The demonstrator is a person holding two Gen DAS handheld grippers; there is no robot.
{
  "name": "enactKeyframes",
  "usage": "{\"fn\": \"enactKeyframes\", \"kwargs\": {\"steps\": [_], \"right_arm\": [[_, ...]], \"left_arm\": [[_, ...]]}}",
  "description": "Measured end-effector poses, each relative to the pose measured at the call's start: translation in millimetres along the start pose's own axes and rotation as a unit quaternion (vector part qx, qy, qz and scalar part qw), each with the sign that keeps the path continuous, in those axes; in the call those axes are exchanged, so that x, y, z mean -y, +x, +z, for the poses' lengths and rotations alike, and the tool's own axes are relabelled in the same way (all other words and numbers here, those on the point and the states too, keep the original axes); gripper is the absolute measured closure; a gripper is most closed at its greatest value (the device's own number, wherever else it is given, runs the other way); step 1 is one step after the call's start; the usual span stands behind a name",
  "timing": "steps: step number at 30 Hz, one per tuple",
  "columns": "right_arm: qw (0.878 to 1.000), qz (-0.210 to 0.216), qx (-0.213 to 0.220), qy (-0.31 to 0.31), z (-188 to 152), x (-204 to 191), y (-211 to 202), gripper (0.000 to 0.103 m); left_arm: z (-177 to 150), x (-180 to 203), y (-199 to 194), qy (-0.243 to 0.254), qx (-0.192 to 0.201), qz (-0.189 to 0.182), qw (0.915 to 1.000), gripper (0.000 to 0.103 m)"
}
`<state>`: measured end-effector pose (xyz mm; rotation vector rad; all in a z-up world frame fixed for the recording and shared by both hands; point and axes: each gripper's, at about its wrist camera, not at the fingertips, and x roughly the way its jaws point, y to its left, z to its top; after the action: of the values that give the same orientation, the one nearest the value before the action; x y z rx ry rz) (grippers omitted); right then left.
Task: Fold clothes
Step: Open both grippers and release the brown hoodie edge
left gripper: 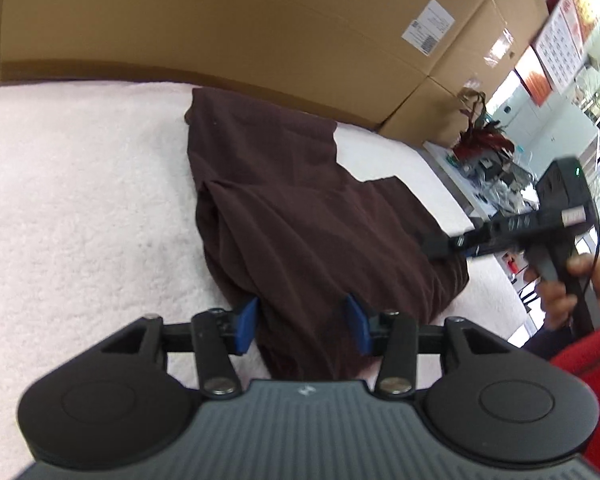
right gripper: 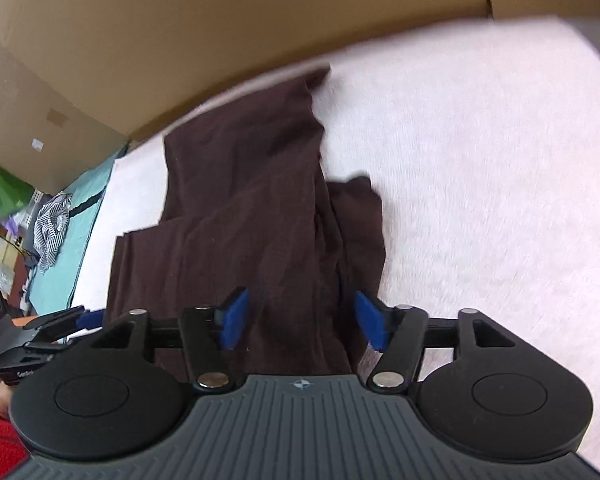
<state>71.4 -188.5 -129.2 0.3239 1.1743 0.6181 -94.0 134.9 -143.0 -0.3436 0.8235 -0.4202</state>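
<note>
A dark brown garment [left gripper: 300,208] lies partly folded on a white fleecy surface [left gripper: 80,200]; it also shows in the right wrist view [right gripper: 252,208]. My left gripper [left gripper: 304,322] is open, its blue pads on either side of the garment's near end, just above it. My right gripper [right gripper: 302,320] is open over the near end of the garment, pads apart. The right gripper also shows in the left wrist view [left gripper: 456,246], at the garment's right edge. The left gripper shows at the left edge of the right wrist view [right gripper: 80,320].
Large cardboard boxes [left gripper: 260,20] stand along the far edge of the surface. A cluttered table with a red plant [left gripper: 484,144] is at the right. A teal cloth with a striped garment [right gripper: 54,220] lies at the left. The person's red sleeve [left gripper: 592,360] is near.
</note>
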Motion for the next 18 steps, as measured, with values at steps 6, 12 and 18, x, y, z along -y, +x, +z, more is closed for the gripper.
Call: {"fn": "enactKeyframes", "kwargs": {"steps": [6, 12, 18], "right_arm": [[0.999, 0.030, 0.017, -0.008, -11.4, 0.0, -27.1, 0.078], [0.999, 0.014, 0.028, 0.015, -9.7, 16.7, -8.1, 0.061], [0.995, -0.012, 0.094, 0.012, 11.6, 15.3, -26.6, 0.056]], "left_arm": [[14.2, 10.6, 4.1, 0.026, 0.005, -0.022, 0.9994, 0.060], [4.1, -10.9, 14.4, -0.022, -0.025, 0.001, 0.9994, 0.056], [4.6, -8.2, -4.1, -0.035, -0.004, 0.014, 0.9993, 0.064]]}}
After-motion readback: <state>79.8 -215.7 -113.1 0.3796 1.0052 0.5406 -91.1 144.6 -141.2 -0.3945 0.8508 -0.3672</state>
